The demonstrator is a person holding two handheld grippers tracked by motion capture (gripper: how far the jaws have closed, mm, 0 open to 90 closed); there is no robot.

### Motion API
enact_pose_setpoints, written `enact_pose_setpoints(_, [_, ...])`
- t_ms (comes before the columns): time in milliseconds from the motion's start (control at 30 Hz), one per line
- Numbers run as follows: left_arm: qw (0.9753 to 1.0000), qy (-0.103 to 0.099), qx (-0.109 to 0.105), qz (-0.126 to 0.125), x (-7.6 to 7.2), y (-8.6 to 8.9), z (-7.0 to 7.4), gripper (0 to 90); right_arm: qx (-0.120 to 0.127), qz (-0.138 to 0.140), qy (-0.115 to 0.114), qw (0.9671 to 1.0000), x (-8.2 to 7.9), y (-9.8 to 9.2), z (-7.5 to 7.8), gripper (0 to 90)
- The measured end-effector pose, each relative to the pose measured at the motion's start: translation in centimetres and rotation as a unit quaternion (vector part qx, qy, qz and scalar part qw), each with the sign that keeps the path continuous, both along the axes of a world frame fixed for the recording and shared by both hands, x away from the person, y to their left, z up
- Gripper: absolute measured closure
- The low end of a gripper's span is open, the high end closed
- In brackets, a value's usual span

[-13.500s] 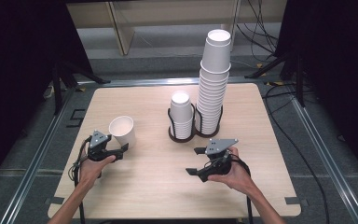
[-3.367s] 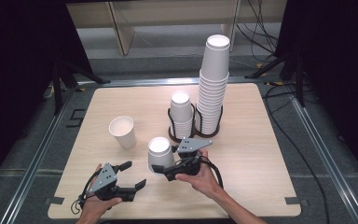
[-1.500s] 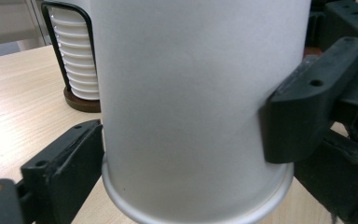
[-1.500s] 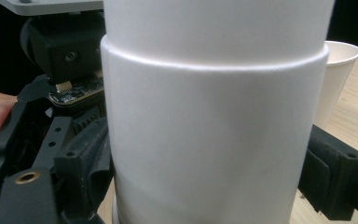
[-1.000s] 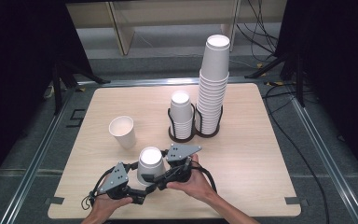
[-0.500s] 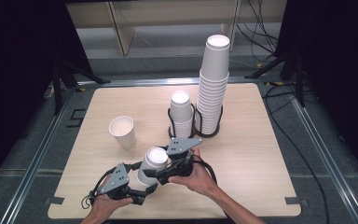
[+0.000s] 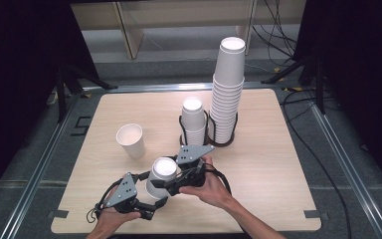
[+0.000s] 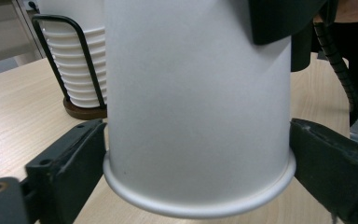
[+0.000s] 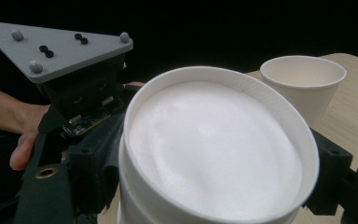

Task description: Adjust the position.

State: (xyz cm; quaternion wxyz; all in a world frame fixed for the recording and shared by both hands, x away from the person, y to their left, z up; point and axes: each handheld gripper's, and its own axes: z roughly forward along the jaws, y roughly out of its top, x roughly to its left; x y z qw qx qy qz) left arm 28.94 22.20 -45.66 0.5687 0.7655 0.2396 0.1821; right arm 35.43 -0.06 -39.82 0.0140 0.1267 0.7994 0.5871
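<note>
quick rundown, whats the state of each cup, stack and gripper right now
held cups: upside down, seemingly two nested, gripped by both grippers
lone cup: upright, empty, standing free on the table
short stack: upside down in the holder
tall stack: upside down in the holder
left gripper: shut low on the held cups
right gripper: shut higher up on them

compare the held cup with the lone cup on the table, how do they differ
The held cup is upside down, base up; the lone cup stands upright, mouth open. The held cup sits between the jaws of both grippers, left and right; the lone cup stands free on the table. Both are plain white paper cups.
</note>
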Motion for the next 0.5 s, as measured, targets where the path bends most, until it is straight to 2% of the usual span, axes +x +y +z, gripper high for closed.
enact_pose_setpoints(67, [0.9999, 0.003, -0.011, -0.001, 0.10, 0.03, -0.17, 3.8, 0.014, -0.002, 0.005, 0.9999, 0.16, -0.14, 0.04, 23.0])
enact_pose_setpoints(100, [0.9999, 0.003, -0.010, 0.001, 0.08, 0.11, -0.12, 3.5, 0.019, -0.006, 0.024, 0.9995, 0.09, -0.30, 0.11, 23.1])
enact_pose_setpoints(133, [0.9999, 0.002, -0.016, 0.003, 0.07, 0.06, -0.13, 3.4, 0.027, -0.008, 0.025, 0.9993, 0.15, -0.34, 0.09, 23.1])
enact_pose_setpoints(167, [0.9997, -0.001, -0.026, -0.001, 0.16, -0.04, -0.19, 3.2, 0.035, -0.007, 0.014, 0.9993, 0.31, -0.30, 0.02, 23.1])
enact_pose_setpoints(267, [0.9996, 0.000, -0.028, 0.002, 0.10, -0.13, -0.14, 2.9, 0.049, -0.004, 0.035, 0.9982, 0.13, -0.14, -0.24, 23.2])
enact_pose_setpoints(300, [0.9995, 0.003, -0.031, 0.003, 0.08, -0.18, -0.14, 2.6, 0.059, -0.001, 0.034, 0.9977, 0.07, 0.08, -0.37, 23.2])
enact_pose_setpoints(333, [0.9993, 0.004, -0.036, 0.004, 0.07, -0.24, -0.14, 2.7, 0.051, -0.001, 0.034, 0.9981, -0.06, 0.09, -0.37, 23.2])
enact_pose_setpoints(367, [0.9993, 0.004, -0.038, 0.004, 0.06, -0.24, -0.12, 2.7, 0.061, 0.003, 0.025, 0.9978, -0.02, 0.34, -0.53, 23.2])
enact_pose_setpoints(400, [0.9996, 0.005, -0.028, 0.005, -0.04, -0.13, -0.01, 2.7, 0.052, 0.001, 0.032, 0.9981, -0.23, 0.39, -0.50, 23.2])
enact_pose_setpoints(433, [0.9993, 0.001, -0.037, 0.002, 0.00, -0.22, -0.12, 2.7, 0.053, 0.004, 0.037, 0.9979, -0.37, 0.48, -0.53, 23.2])
enact_pose_setpoints(467, [0.9994, 0.001, -0.035, 0.003, -0.04, -0.20, -0.08, 2.8, 0.060, 0.010, 0.035, 0.9975, -0.33, 0.63, -0.65, 23.2])
enact_pose_setpoints(500, [0.9995, 0.002, -0.032, 0.002, -0.05, -0.18, -0.08, 2.9, 0.054, 0.008, 0.043, 0.9976, -0.46, 0.63, -0.64, 23.2])
